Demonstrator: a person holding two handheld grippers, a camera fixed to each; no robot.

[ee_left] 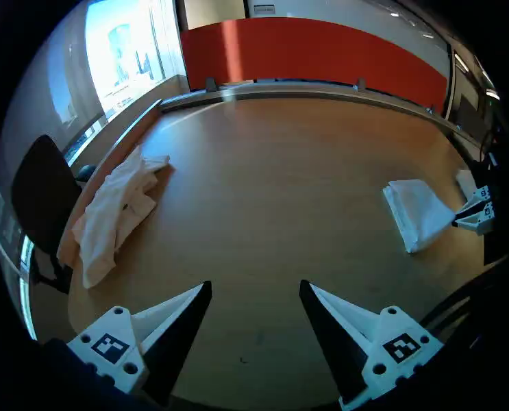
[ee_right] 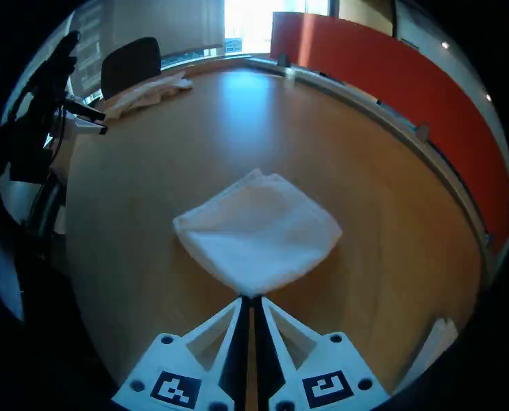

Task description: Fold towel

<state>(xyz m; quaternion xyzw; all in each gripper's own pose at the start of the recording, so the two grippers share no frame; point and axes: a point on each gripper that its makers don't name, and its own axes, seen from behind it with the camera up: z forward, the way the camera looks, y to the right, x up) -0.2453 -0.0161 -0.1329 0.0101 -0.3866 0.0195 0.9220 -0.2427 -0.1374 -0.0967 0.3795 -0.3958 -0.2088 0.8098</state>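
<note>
In the right gripper view, the right hand-held gripper [ee_right: 252,300] sits low over the wooden worktop [ee_right: 185,157]. Its two fingers are drawn together with only a thin slit between them, and their tips meet the nearest corner of the folded towel [ee_right: 261,236]. Whether any cloth is pinched in that slit I cannot tell. The folded towel lies flat as a neat white square turned cornerwise, near the middle of the worktop on this gripper's side. A sliver of something white [ee_right: 436,342] shows at the lower right, too little of it to name. In the left gripper view, the left hand-held gripper [ee_left: 254,283] is spread wide, holding nothing, with bare wood between its fingers. It hangs above the worktop near the front edge and looks across it. From there the folded towel lies off to the right, with the other gripper's tips at its outer corner. Well apart from it, along the worktop's far-left edge, lies a loose heap of crumpled white towel [ee_left: 117,212]. A dark chair [ee_left: 42,198] stands just beyond that edge. At the back a red partition [ee_left: 309,55] runs along the worktop, with a bright window [ee_left: 124,55] to its left.
</note>
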